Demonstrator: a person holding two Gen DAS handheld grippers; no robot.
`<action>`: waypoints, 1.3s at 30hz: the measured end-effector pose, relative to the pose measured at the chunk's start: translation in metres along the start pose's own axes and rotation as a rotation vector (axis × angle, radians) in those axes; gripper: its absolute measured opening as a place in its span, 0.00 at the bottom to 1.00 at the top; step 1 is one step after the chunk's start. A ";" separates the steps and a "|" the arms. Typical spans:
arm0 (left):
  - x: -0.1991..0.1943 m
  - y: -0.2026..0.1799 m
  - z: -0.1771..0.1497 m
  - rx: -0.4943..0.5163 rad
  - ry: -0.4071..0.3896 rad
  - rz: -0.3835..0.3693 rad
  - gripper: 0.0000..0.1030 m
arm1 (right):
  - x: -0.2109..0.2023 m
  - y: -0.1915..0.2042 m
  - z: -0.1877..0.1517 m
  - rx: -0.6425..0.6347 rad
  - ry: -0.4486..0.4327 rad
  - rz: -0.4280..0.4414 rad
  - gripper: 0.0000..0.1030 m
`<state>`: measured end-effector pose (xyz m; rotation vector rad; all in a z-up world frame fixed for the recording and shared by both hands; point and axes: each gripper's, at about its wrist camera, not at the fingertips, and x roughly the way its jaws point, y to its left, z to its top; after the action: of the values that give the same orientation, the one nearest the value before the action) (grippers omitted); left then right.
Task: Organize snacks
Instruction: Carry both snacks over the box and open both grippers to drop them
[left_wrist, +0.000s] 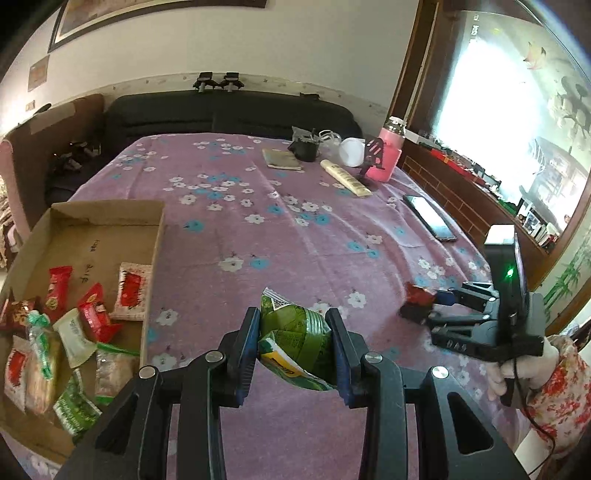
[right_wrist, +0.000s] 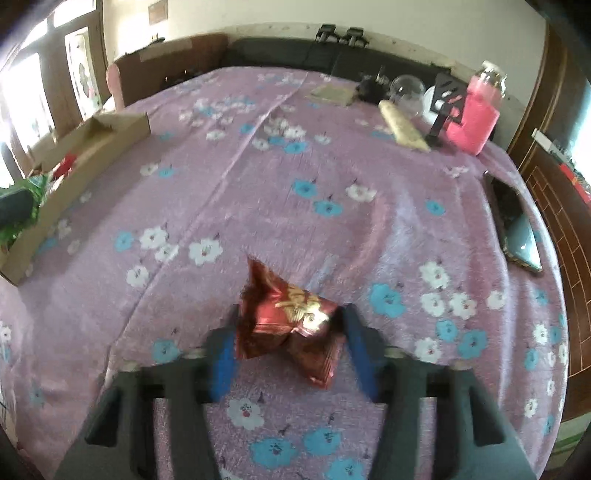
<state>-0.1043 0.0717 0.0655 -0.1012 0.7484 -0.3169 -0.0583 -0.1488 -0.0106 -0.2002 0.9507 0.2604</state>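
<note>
My left gripper (left_wrist: 293, 314) is shut on a green snack packet (left_wrist: 295, 343), held just above the purple flowered bedspread (left_wrist: 258, 229). To its left lies an open cardboard box (left_wrist: 107, 212) with several red, white and green snack packets (left_wrist: 92, 314) inside. My right gripper (right_wrist: 291, 312) is shut on a crumpled red snack packet (right_wrist: 288, 321), which sits between the blue pads (right_wrist: 223, 354). The left wrist view shows that gripper (left_wrist: 439, 306) at the right with the red packet (left_wrist: 417, 299) at its tips, held by a gloved hand (left_wrist: 517, 369) in a floral sleeve.
At the bed's far right stand a pink bottle (left_wrist: 388, 155), a cream tube (left_wrist: 345, 177), a booklet (left_wrist: 282, 158) and a black stand (left_wrist: 373, 155). A phone (left_wrist: 430, 218) lies near the right edge. A black headboard (left_wrist: 229, 110) closes the far side.
</note>
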 end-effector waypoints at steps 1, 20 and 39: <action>-0.003 0.003 -0.001 -0.005 -0.004 -0.002 0.36 | -0.002 -0.001 0.000 0.019 0.001 0.004 0.32; -0.082 0.105 -0.013 -0.164 -0.157 0.192 0.36 | -0.065 0.127 0.062 -0.053 -0.152 0.251 0.31; -0.077 0.184 -0.032 -0.293 -0.105 0.283 0.37 | -0.014 0.260 0.112 -0.163 -0.088 0.352 0.32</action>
<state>-0.1339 0.2708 0.0550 -0.2836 0.6903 0.0691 -0.0586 0.1279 0.0501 -0.1685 0.8740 0.6677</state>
